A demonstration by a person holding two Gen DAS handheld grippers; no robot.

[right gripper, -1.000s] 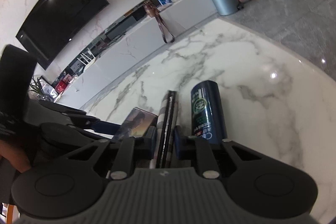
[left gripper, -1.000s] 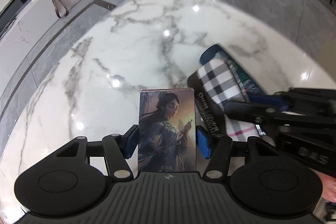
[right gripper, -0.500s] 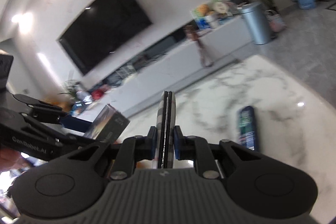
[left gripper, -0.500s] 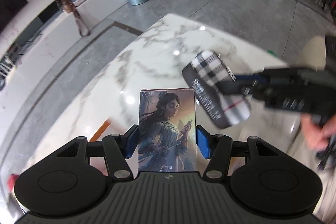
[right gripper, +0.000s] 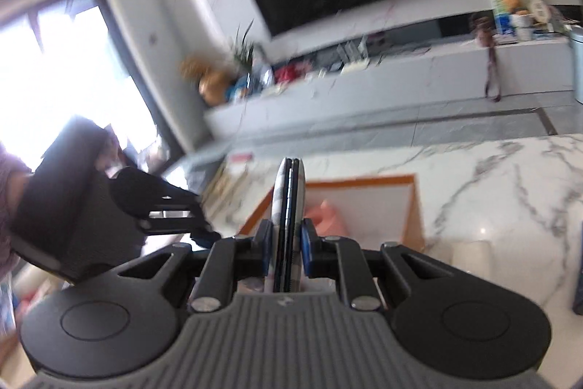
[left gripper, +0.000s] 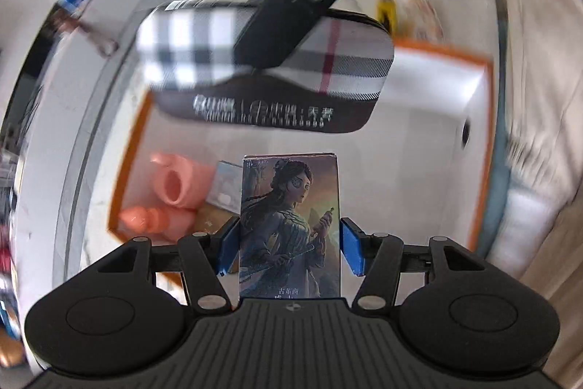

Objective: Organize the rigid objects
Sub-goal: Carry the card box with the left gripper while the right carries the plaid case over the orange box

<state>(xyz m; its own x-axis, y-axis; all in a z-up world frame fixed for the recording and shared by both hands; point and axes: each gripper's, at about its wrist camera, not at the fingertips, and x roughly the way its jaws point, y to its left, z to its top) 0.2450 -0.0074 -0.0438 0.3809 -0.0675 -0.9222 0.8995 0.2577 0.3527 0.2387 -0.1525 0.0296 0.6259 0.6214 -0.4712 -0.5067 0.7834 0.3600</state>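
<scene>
The left gripper (left gripper: pixel 289 248) is clamped on an illustrated card box (left gripper: pixel 289 228); the blue pads (left gripper: pixel 351 252) are pressed against its long side edges, so the printed face is kept upright toward the camera and the box cannot twist. The right gripper (right gripper: pixel 288 248) is closed on a plaid case (right gripper: pixel 288 206), with the jaws nearly together because the case is held across its thin dimension, edge-on in the right wrist view. In the left wrist view the same plaid case (left gripper: pixel 266 61) is seen broadside, carried by the right gripper (left gripper: pixel 277 35) above the card box.

Both items are held in the air over an orange-rimmed bin (left gripper: pixel 481 148) with a pale interior. This is judged to be the collection container, so the step in hand is probably drop-off of two rigid items at once. Pink items (left gripper: pixel 175 188) are already lying at one end of the bin, with a pale blue box (left gripper: pixel 227 186) just beside them; the rest of the floor looks bare, which is likely why the grippers are held over that part.

The bin (right gripper: pixel 415 206) is resting on a white marble tabletop (right gripper: pixel 510 188). A person's pale sleeve (left gripper: pixel 539 133) is seen at the right edge. The background is blurred by motion, so finer detail cannot be told.
</scene>
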